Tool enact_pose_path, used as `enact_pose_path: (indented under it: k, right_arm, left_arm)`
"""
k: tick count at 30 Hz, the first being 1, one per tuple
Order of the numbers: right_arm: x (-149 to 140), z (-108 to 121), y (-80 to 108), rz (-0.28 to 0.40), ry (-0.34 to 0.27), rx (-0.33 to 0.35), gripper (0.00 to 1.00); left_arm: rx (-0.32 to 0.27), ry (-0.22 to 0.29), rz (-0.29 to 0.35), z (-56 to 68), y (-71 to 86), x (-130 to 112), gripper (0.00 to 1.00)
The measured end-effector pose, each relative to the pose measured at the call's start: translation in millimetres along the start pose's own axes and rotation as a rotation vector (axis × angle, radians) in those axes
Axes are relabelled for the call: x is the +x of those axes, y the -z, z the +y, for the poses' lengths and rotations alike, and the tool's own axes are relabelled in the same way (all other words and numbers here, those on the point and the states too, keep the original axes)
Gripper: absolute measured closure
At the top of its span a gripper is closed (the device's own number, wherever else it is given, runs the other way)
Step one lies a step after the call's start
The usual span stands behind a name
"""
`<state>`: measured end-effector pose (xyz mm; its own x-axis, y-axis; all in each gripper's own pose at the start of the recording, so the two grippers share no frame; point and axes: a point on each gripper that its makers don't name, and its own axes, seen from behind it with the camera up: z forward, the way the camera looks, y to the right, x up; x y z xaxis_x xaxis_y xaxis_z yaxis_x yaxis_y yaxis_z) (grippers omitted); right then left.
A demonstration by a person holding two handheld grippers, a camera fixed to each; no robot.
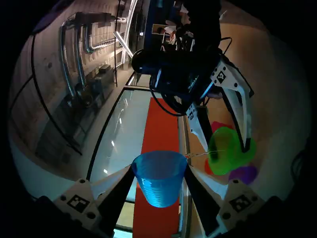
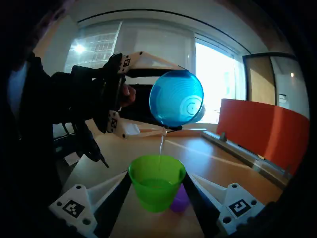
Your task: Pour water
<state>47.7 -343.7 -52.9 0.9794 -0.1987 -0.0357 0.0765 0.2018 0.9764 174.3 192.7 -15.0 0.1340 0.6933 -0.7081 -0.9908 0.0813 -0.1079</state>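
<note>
Blue cup (image 1: 159, 180), one, clamped in left hand-held gripper (image 1: 159, 173), green cup (image 2: 157, 188), one, clamped in right hand-held gripper (image 2: 157, 175)

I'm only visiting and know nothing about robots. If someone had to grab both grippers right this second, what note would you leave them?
Left gripper: shut on the blue cup, tipped towards the green cup.
Right gripper: shut on the green cup, upright below the blue cup's rim.
Done: a thin water stream falls into the green cup, which is partly filled.
A purple cup stands close beside it.
Left: finish the pour, then level the blue cup.
</note>
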Motion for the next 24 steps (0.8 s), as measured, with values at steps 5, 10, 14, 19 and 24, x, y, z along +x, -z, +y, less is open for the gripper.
enact_pose_path:
  k: [5, 10, 14, 19, 24]
  right_arm:
    - [1.0, -0.1, -0.7, 0.000, 0.001, -0.001, 0.10]
    - [1.2, -0.3, -0.9, 0.003, 0.002, -0.001, 0.10]
    - [1.7, -0.2, -0.9, 0.006, 0.000, -0.002, 0.10]
    - [1.0, 0.4, -0.7, 0.006, 0.002, -0.005, 0.10]
    - [0.9, 0.8, -0.5, 0.007, -0.001, -0.006, 0.10]
  left_arm:
    - [0.002, -0.005, 0.001, -0.5, 1.0, 0.8, 0.14]
    - [0.009, -0.012, 0.001, -2.5, 1.5, 1.3, 0.14]
    - [0.006, -0.020, 0.001, -2.4, 1.7, 1.3, 0.14]
    - [0.002, -0.034, -0.002, -2.2, 1.7, 0.6, 0.14]
    - [0.002, -0.036, -0.002, -3.3, 2.2, 0.4, 0.14]
